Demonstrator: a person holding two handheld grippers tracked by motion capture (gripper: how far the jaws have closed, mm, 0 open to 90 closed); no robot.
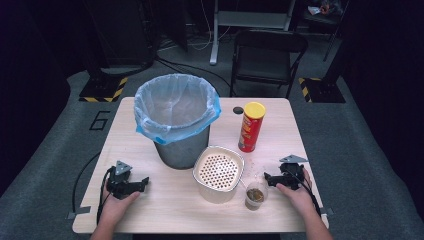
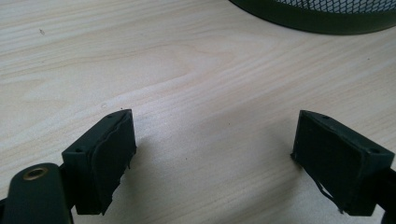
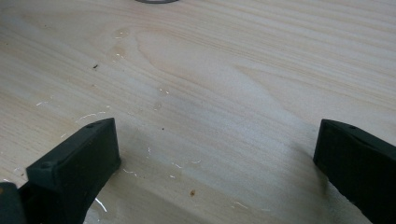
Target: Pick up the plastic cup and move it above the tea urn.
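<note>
My left gripper (image 1: 142,181) rests on the wooden table (image 1: 280,135) at the front left, held by a hand; its jaws stand wide apart over bare wood (image 2: 215,154). My right gripper (image 1: 267,177) lies at the front right, also open with nothing between its jaws (image 3: 217,158). A clear plastic cup (image 1: 255,195) with brown contents stands just left of the right gripper. A cream perforated strainer bowl (image 1: 218,172) sits at the front middle. Behind it stands a grey mesh bin (image 1: 181,150) lined with a blue bag (image 1: 175,107).
A red chip can with a yellow lid (image 1: 251,127) stands upright right of the bin, with a small black lid (image 1: 238,110) behind it. Small crumbs and wet streaks (image 3: 116,32) mark the wood by the right gripper. A folding chair (image 1: 267,55) stands beyond the table.
</note>
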